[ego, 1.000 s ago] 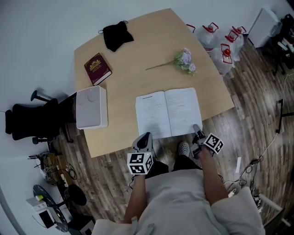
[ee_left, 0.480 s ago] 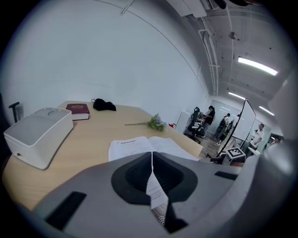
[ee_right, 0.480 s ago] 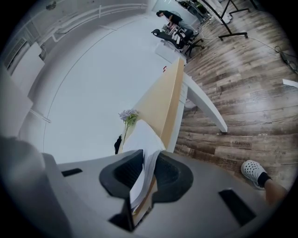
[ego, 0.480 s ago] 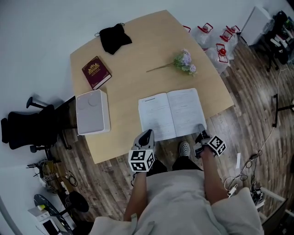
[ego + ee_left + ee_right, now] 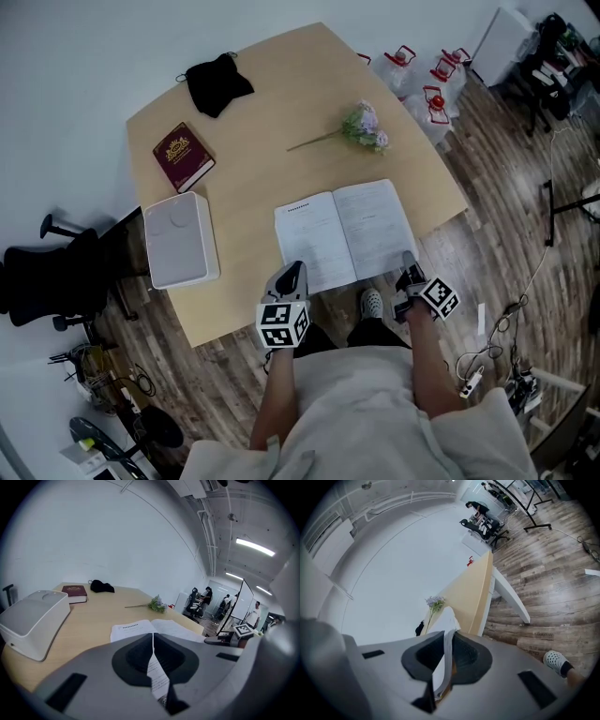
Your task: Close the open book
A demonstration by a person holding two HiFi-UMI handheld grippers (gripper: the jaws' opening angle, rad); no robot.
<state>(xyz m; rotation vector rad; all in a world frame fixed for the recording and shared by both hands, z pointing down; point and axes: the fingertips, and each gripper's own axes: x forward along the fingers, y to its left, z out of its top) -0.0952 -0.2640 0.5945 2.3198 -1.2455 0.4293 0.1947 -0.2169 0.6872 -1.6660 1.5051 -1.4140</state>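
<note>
**A:** Start with the head view. Where is the thing to be closed?

**B:** The open white-paged book (image 5: 342, 232) lies flat at the near edge of the pale wooden desk (image 5: 272, 103), directly in front of the person. The left claw (image 5: 294, 272) is at the near edge of its left page. The right claw (image 5: 406, 261) is at its near right corner. A dark red hardcover book (image 5: 183, 156) lies far to the left and has no part in this.

**A:** And the left gripper view?

**B:** There the jaws are pressed together. Through the narrow slit behind the tips I see the face of the printed left page (image 5: 133, 629), so the paper is below the claw, not between the jaws. I judge that this claw holds nothing and only waits over that page.

**A:** The right gripper view?

**B:** The jaws are closing, and a thin sheaf of right-hand pages (image 5: 446, 653) with a brownish edge stands between them. The pads already pinch it. Beyond the tips the sheaf bends away toward the desk.

**A:** So which step is this?

**B:** I think it is the taking of the right half, just before the folding. The book is not yet closed.

**A:** What does the next move need?

**B:** A firm pinch, so that no pages slip out. Then the right half should go up and over the spine toward the left. The left claw should leave the left page before the right half comes down on it.
</note>
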